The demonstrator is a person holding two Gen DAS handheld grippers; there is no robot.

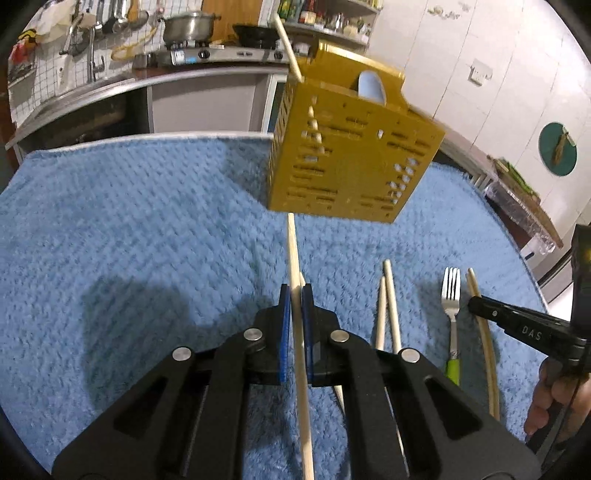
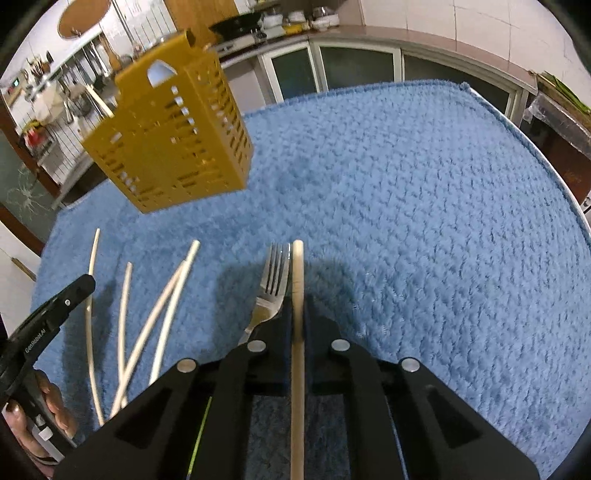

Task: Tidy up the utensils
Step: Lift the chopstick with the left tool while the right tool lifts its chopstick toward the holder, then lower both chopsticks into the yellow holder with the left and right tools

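A yellow slotted utensil holder (image 1: 347, 151) stands on the blue towel (image 1: 147, 229), with a chopstick and a pale spoon sticking out of it; it also shows in the right wrist view (image 2: 173, 136). My left gripper (image 1: 294, 295) is shut on a wooden chopstick (image 1: 293, 251) that points at the holder. My right gripper (image 2: 297, 299) is shut on another chopstick (image 2: 297, 266), right beside a green-handled fork (image 2: 271, 291). The fork (image 1: 451, 295) and two crossed chopsticks (image 1: 388, 302) lie on the towel to the right of my left gripper.
Several loose chopsticks (image 2: 147, 317) lie on the towel (image 2: 406, 221) to the left of my right gripper. A kitchen counter with a stove and pots (image 1: 192, 29) runs behind the table. The towel's far edge (image 2: 461, 86) is near cabinets.
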